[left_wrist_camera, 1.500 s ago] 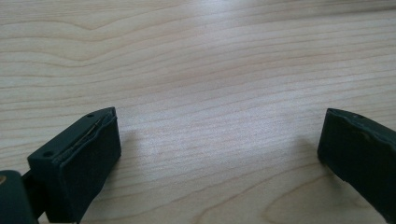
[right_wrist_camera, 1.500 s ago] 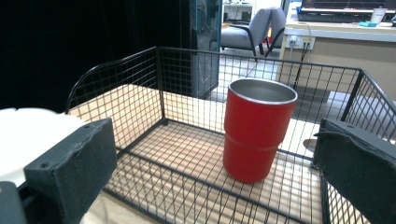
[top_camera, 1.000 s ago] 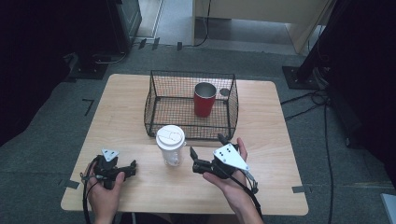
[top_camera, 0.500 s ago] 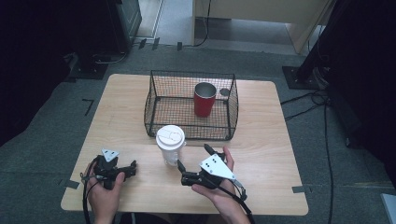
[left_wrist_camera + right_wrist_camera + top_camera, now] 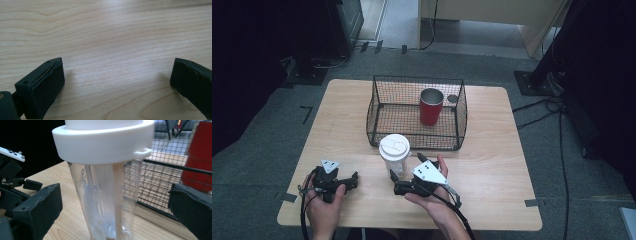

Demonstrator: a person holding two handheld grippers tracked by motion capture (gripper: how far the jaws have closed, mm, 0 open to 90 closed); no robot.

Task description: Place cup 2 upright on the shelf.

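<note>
Clear cup point(image 5: 394, 154) with white lid standing upright on counter point(image 5: 492, 165), just in front of wire basket point(image 5: 416, 113). Red cup point(image 5: 431, 106) sitting inside basket. Right tool point(image 5: 408, 172) now straddling clear cup, jaws apart, having closed in since earlier. Left tool point(image 5: 355, 180) resting left of cup, jaws apart, unmoved.

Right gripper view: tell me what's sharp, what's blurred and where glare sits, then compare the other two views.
Right gripper view: clear cup with white lid sharp, red cup and wire basket soft, sheen on the lid; left gripper view: pale glare on the table, grain crisp; high view: dark surroundings, table evenly lit.
</note>
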